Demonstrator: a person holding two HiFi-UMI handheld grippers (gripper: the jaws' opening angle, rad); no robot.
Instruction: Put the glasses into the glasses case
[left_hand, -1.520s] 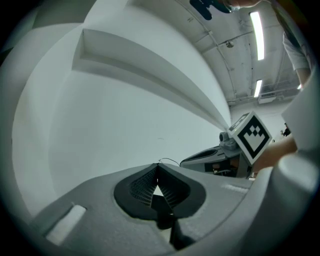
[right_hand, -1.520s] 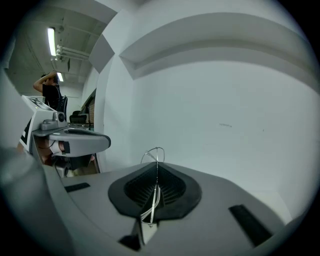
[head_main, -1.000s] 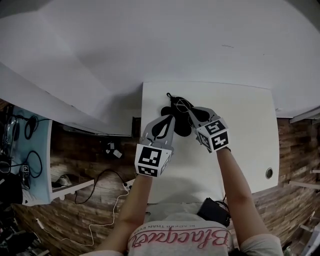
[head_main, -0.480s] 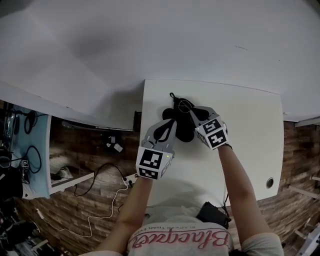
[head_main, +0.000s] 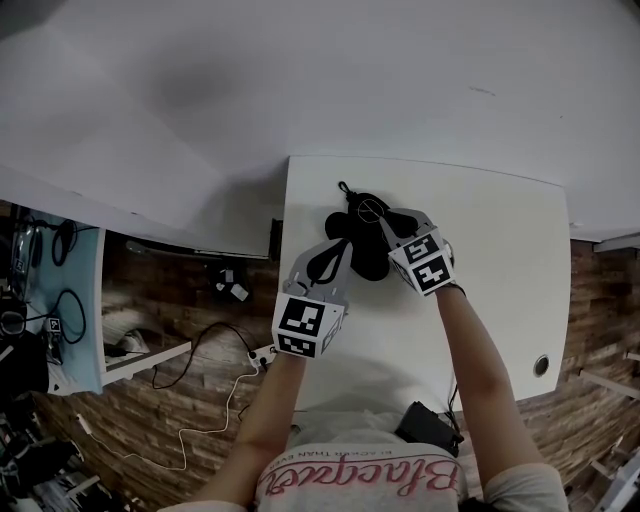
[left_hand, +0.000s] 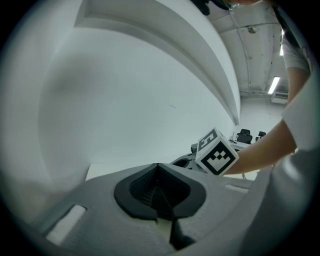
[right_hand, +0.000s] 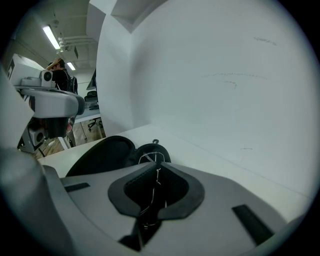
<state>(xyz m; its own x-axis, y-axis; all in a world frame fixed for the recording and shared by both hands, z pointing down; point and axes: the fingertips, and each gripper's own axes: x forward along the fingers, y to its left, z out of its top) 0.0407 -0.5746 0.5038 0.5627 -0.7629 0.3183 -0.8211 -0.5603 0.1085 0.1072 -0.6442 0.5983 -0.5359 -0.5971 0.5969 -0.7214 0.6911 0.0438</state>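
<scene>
A black glasses case (head_main: 358, 250) lies open on the white table (head_main: 500, 270), near its far left part. Thin wire-framed glasses (head_main: 371, 210) hang over the case's far half. My right gripper (head_main: 388, 222) is shut on them; in the right gripper view the wire frame (right_hand: 149, 158) runs between the pads of that gripper (right_hand: 156, 182), with the open case (right_hand: 102, 155) just beyond. My left gripper (head_main: 335, 238) sits over the case's left half. Its jaws (left_hand: 159, 187) are closed, and I see nothing between them.
A white wall rises right behind the table. The table's left edge (head_main: 286, 250) drops to a wood floor with cables (head_main: 200, 400). A cable hole (head_main: 541, 365) is at the right, and a black object (head_main: 430, 422) lies at the near edge.
The view has shifted a little. Both grippers stay at the case, and the right one has edged slightly right with the glasses still in it.
</scene>
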